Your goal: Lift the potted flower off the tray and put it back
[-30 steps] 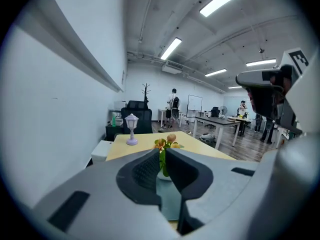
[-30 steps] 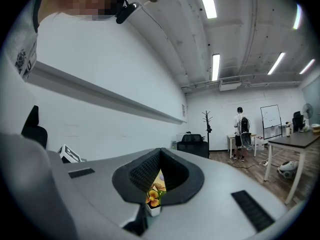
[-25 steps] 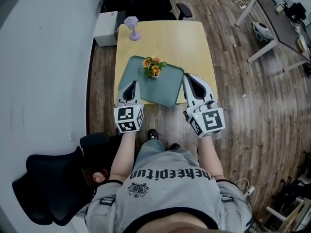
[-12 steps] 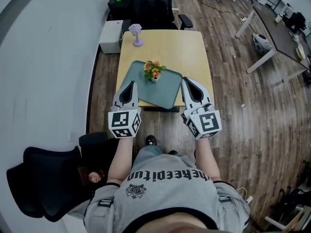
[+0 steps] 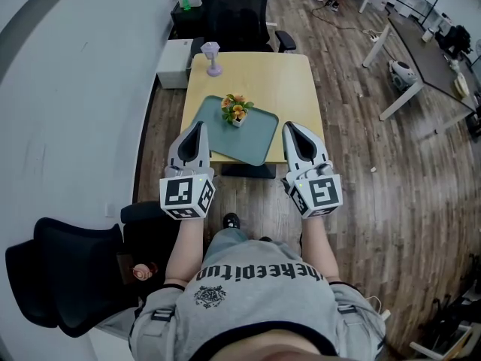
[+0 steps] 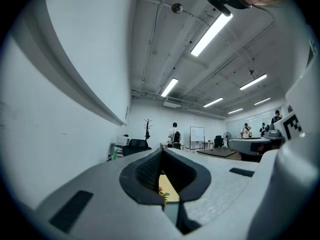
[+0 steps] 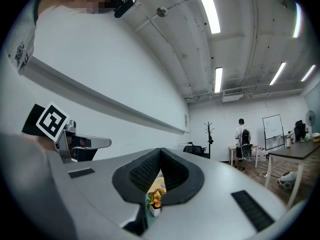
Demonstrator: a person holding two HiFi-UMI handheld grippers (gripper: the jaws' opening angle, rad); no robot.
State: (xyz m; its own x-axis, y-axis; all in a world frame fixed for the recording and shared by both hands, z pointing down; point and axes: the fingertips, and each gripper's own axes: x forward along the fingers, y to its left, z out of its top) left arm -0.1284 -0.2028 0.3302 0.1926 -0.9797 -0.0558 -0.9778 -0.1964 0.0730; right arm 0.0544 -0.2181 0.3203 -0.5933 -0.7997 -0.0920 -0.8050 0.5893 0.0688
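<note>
Now raised higher above the table [image 5: 289, 77], the left gripper [image 5: 198, 126] and right gripper [image 5: 290, 128] both hover empty with jaws pressed together, flanking the green tray [image 5: 252, 145] whose far half holds the potted flower [image 5: 236, 109], upright and untouched, so the lift looks either unstarted or already finished.

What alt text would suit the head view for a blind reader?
From above: a person holds the left gripper and right gripper, both shut and empty, before a wooden table. A potted flower stands on a green tray there, a purple object beyond it.
</note>
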